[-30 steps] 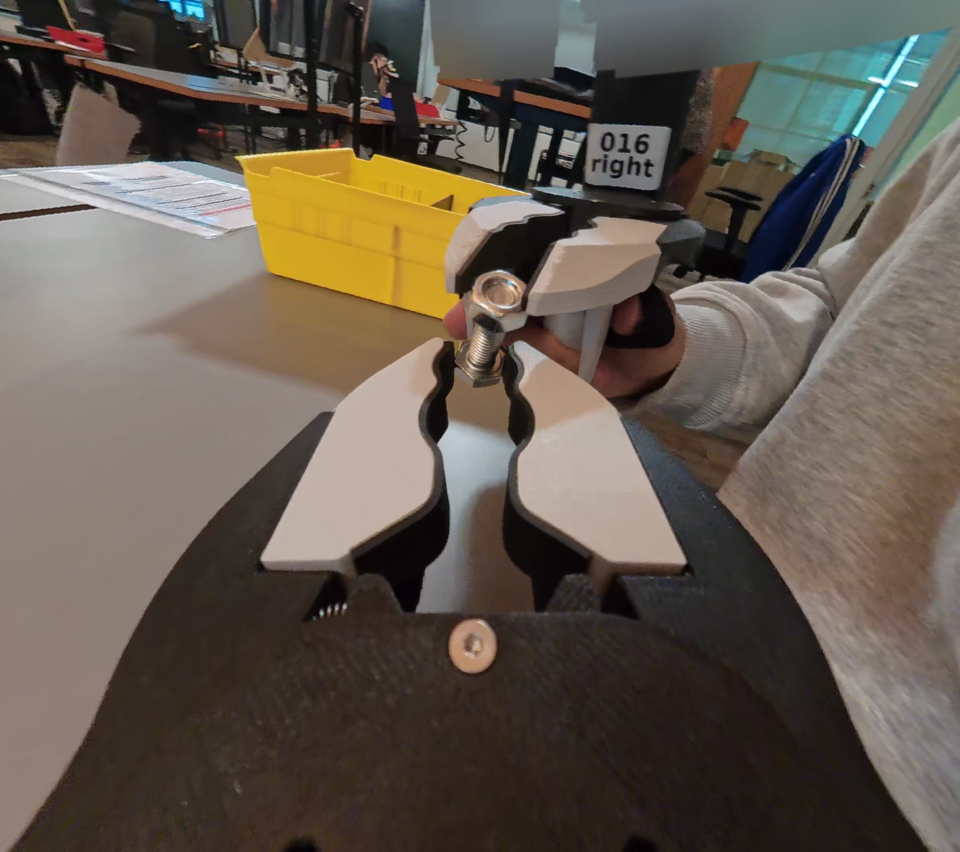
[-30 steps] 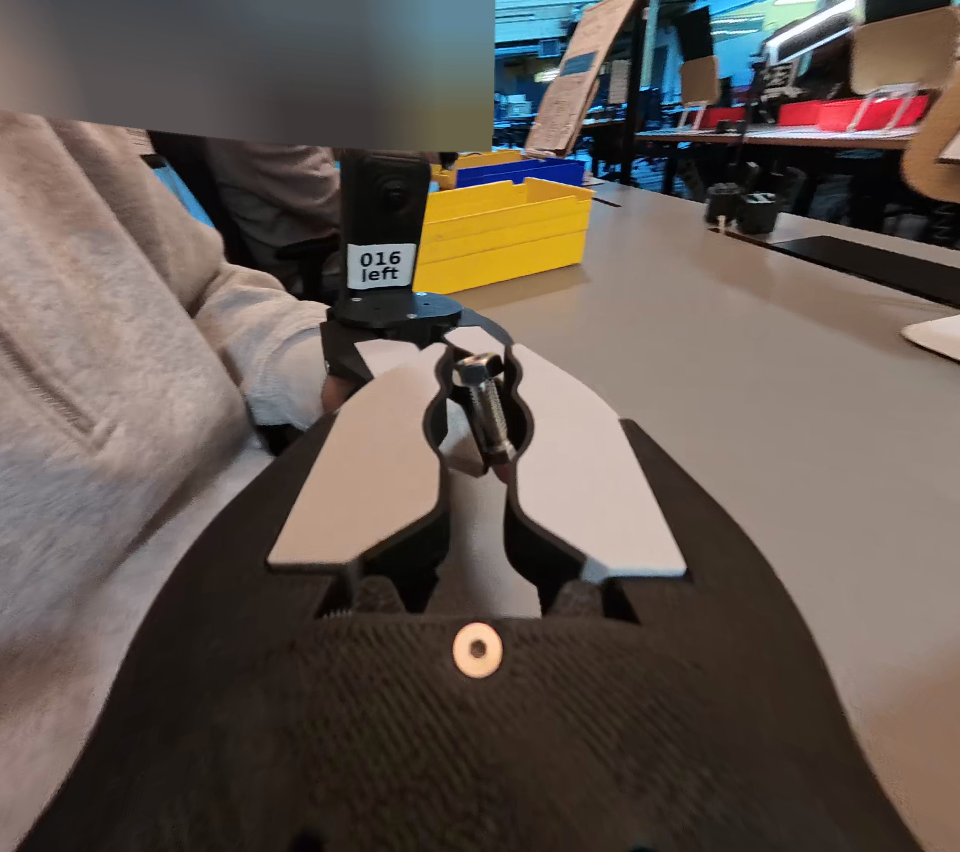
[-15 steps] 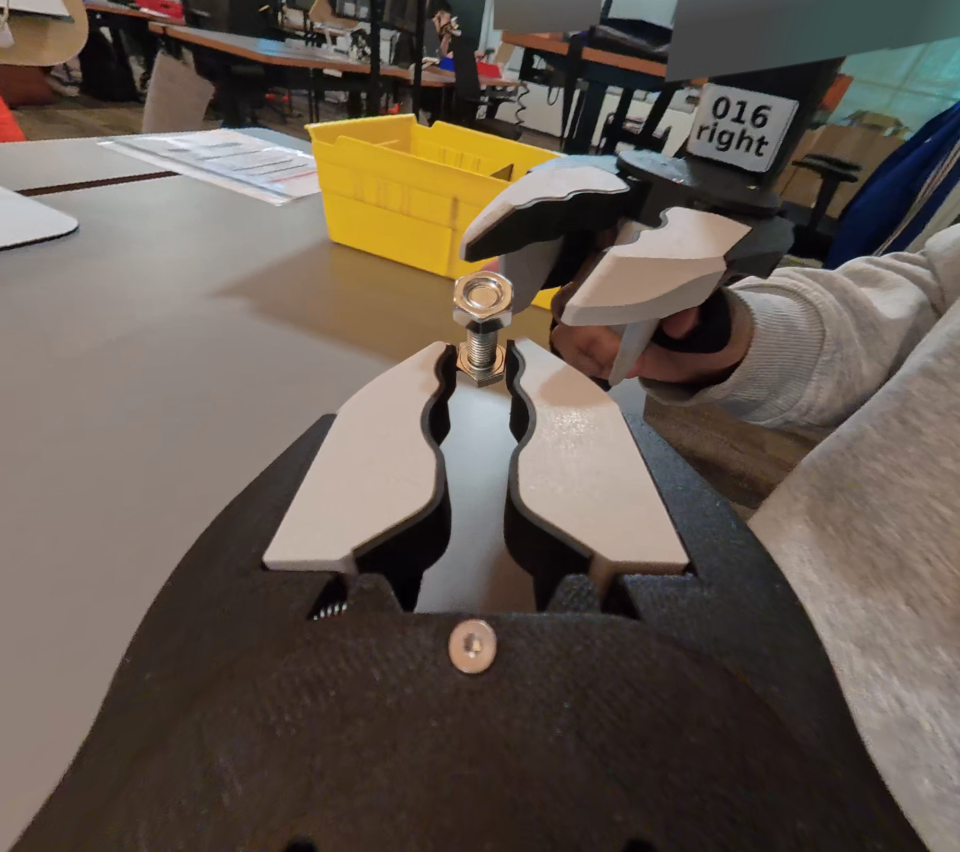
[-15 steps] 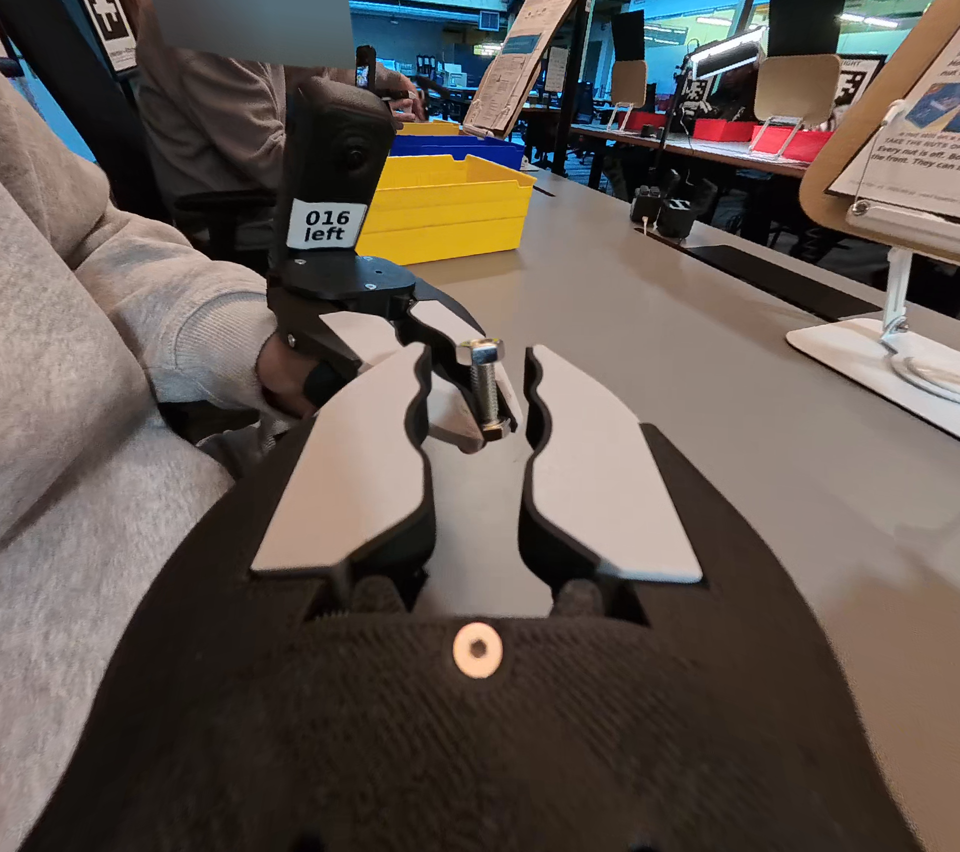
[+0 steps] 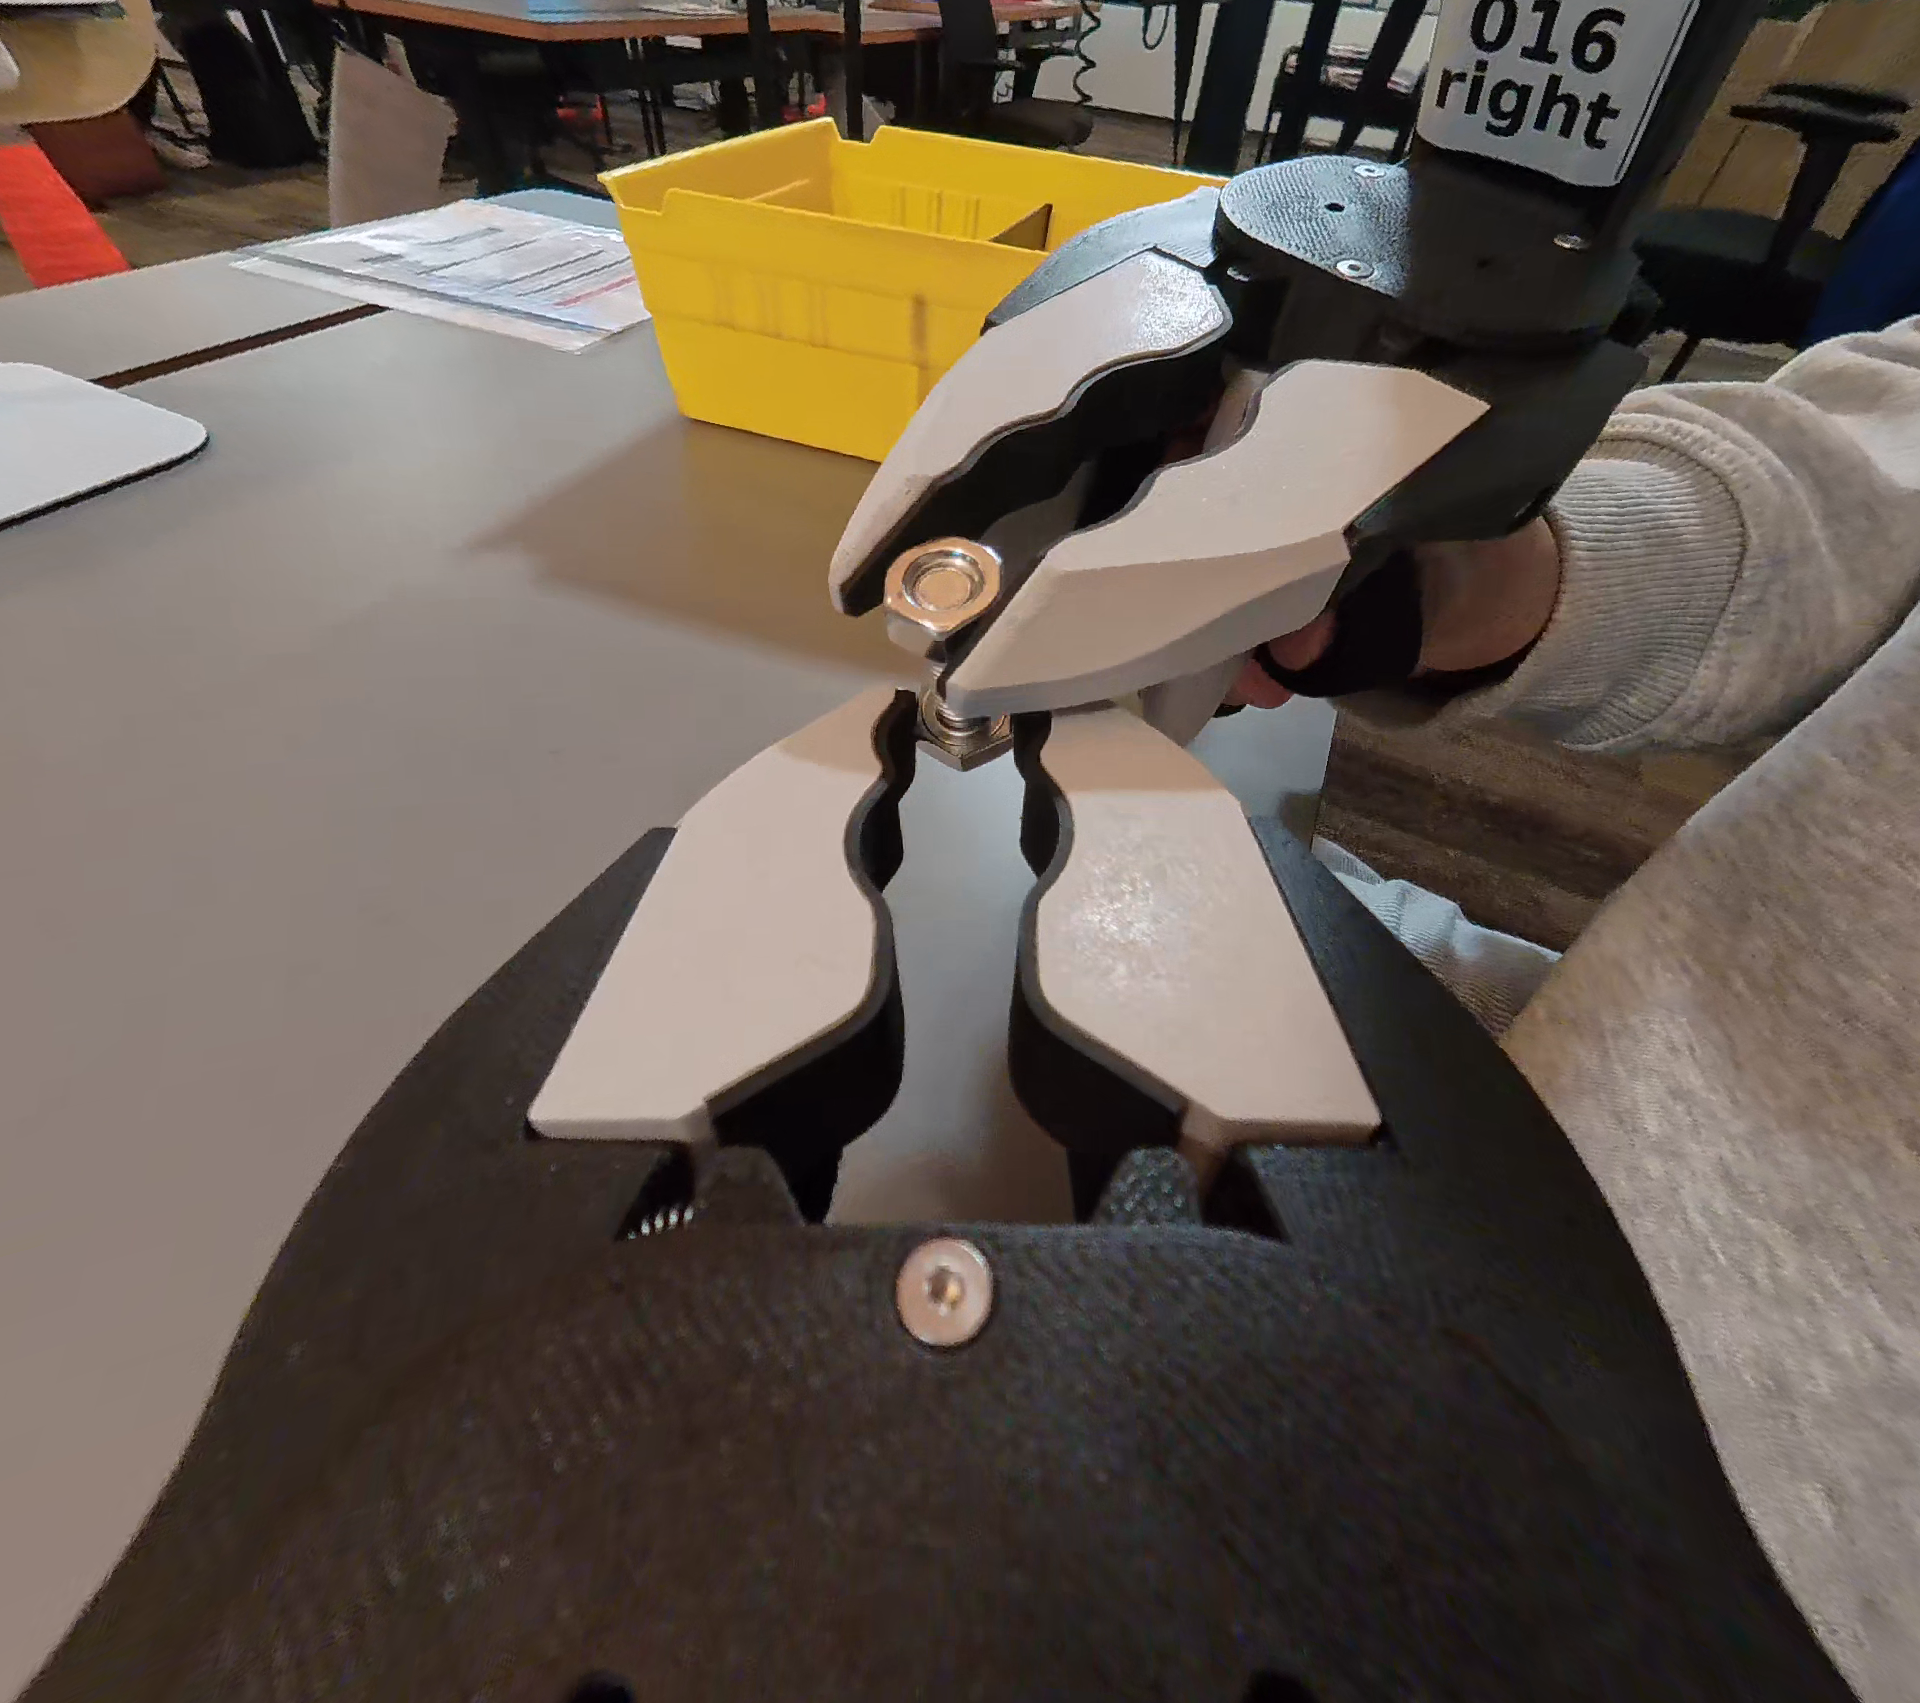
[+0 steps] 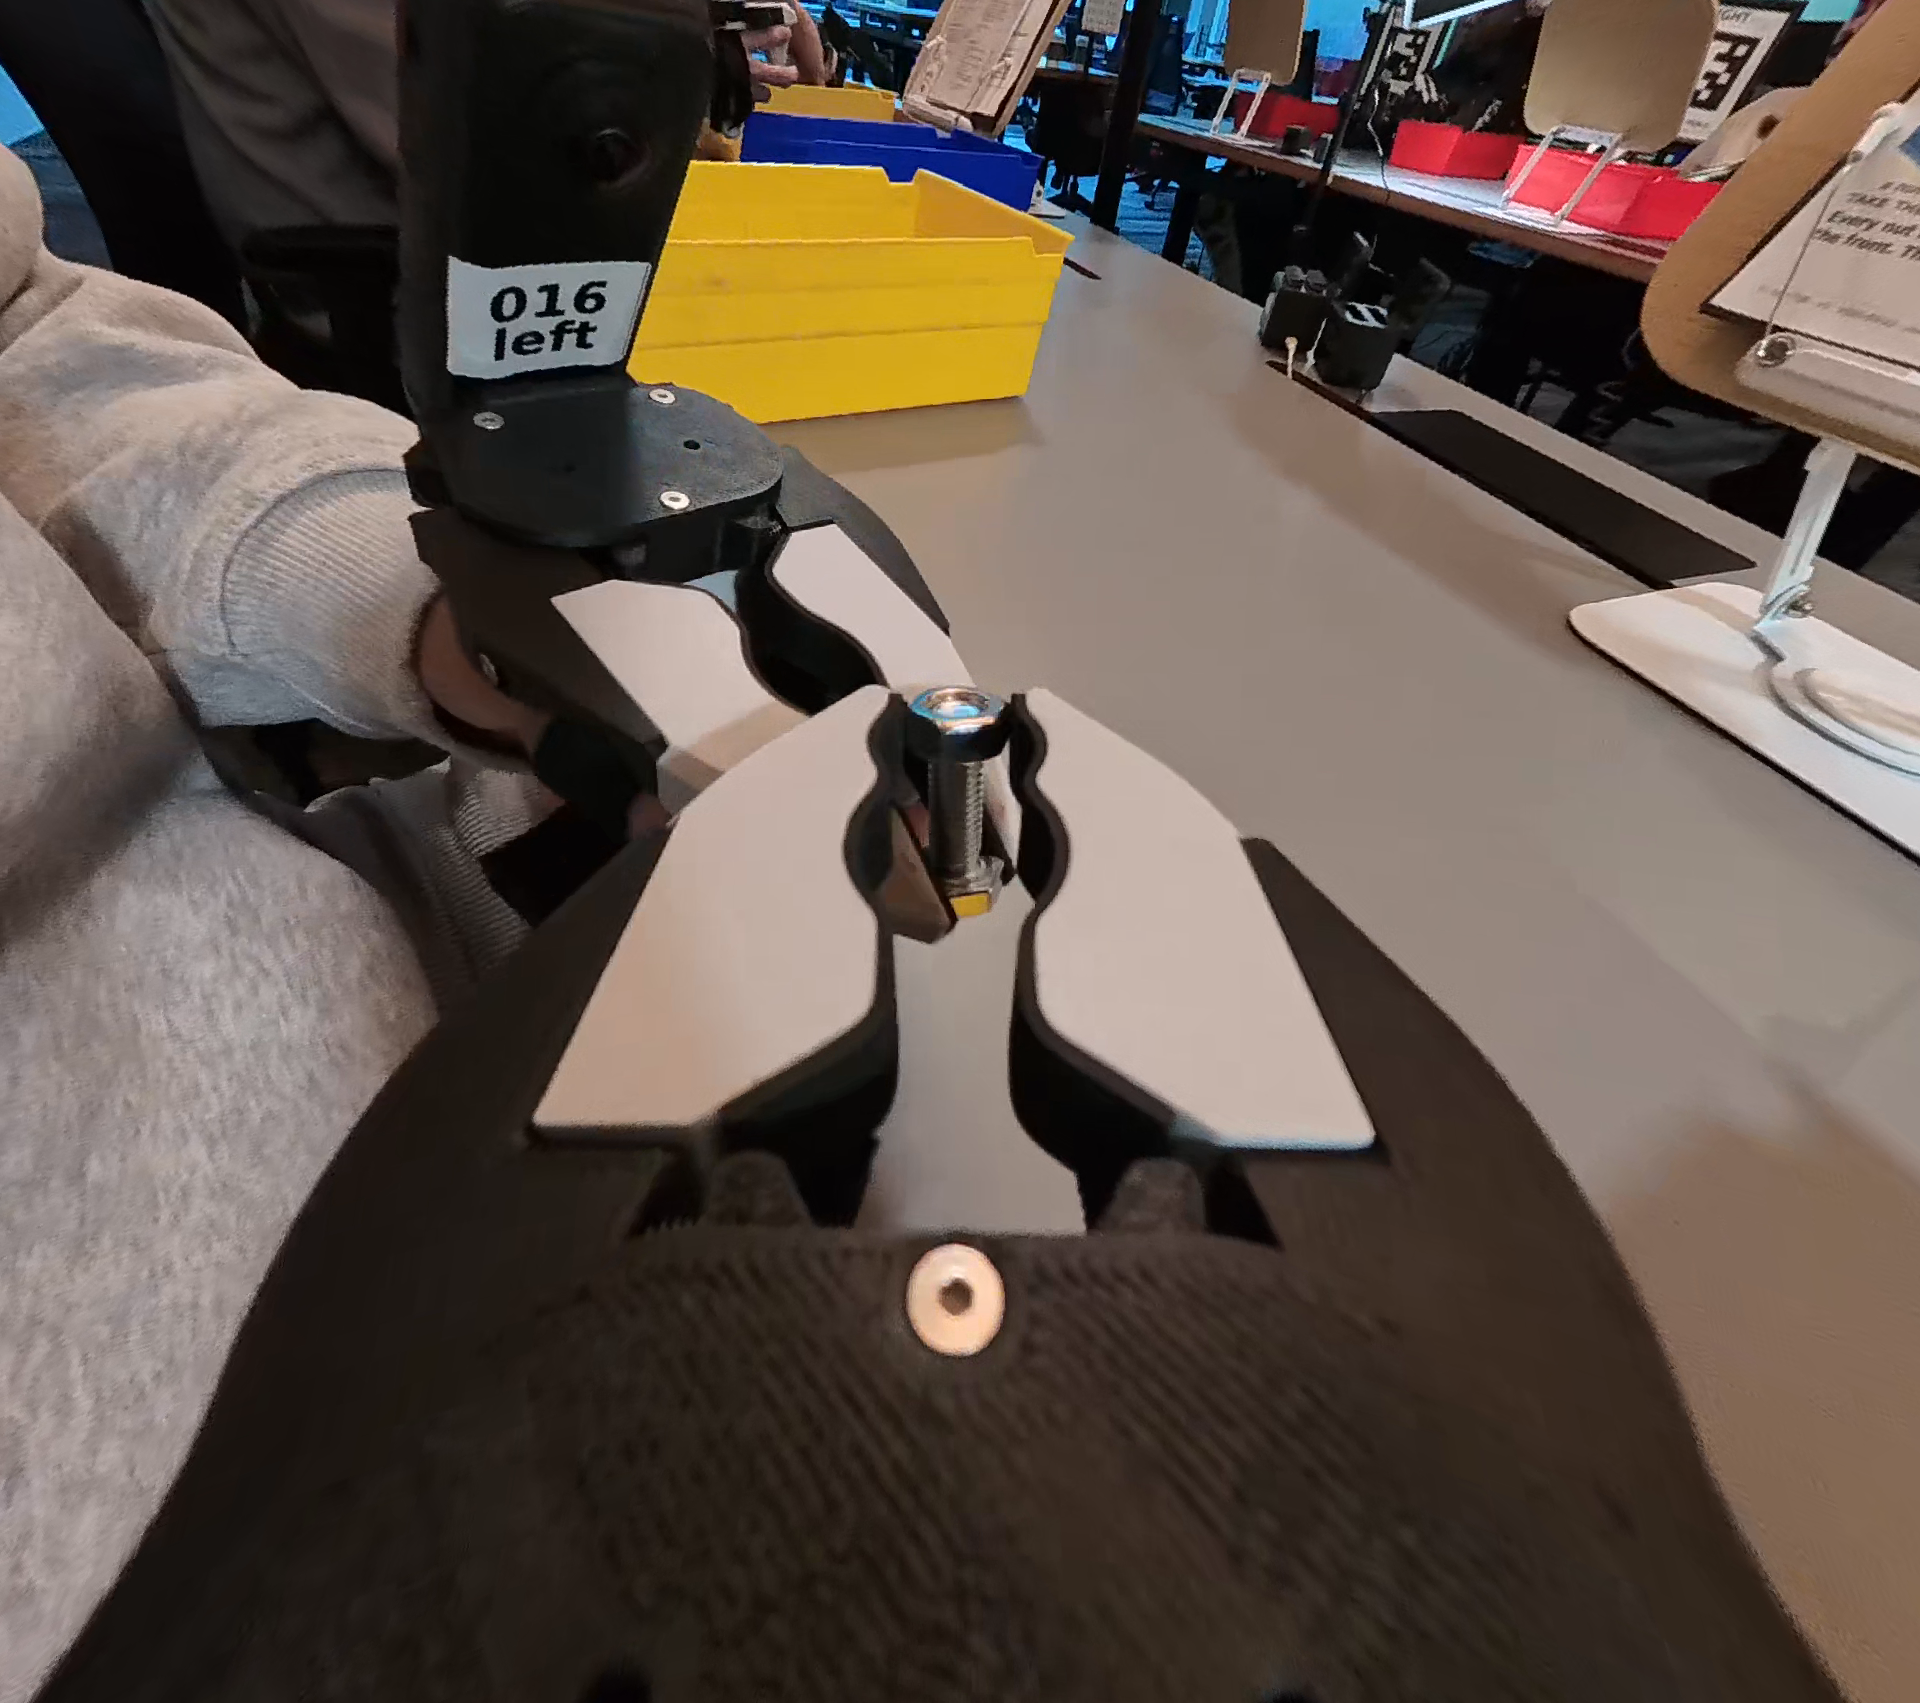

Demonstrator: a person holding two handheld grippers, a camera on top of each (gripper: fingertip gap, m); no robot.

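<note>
Steel, bright and threaded, the bolt stands nearly upright above the table, gripped at both ends. Its hex head sits pinched between the tips of the right gripper, whose jaws are closed on it from above. Lower down, a nut rides on the thread, and the left gripper has its jaws clenched on that nut. In the right wrist view a good length of bare thread shows between head and nut, so the nut appears to sit near the far end of the shank, well short of the head; how much of the bolt's tip passes through it cannot be told. Both grippers meet tip to tip over the table edge, each held by a hand in a grey sleeve. Behind them a yellow bin rests on the table, with a printed sheet lying flat beside it. In the right wrist view another yellow bin stands farther back, a blue bin beyond it, and a white stand base off to the right.
</note>
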